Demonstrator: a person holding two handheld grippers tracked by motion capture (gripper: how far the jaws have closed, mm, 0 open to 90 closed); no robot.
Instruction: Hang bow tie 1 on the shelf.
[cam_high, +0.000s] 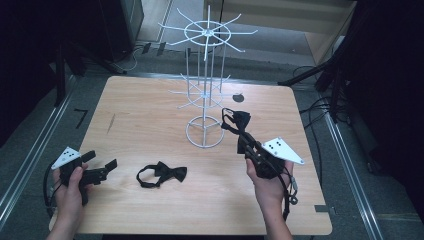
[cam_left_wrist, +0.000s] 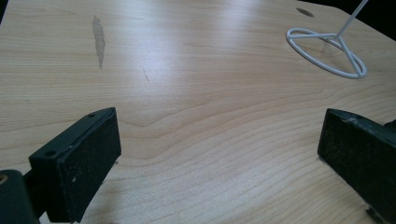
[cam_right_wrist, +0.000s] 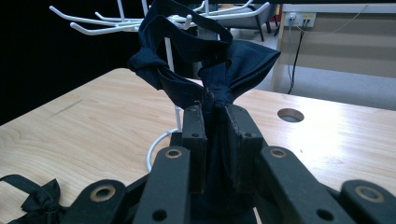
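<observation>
Right tool (cam_right_wrist: 215, 116) clamped on bow tie (cam_right_wrist: 210, 60); left tool (cam_left_wrist: 219, 154) wide apart

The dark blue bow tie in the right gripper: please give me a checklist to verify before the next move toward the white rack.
1. Grip: the right gripper is shut on the dark blue bow tie: ok.
2. Strap loop hangs open above the jaws: ok.
3. Strap already over a hook of the white rack: cannot tell.
4. Left gripper open, nothing between its pads: ok.
5. Black bow tie lies flat on the table, away from the rack base: ok.
</observation>
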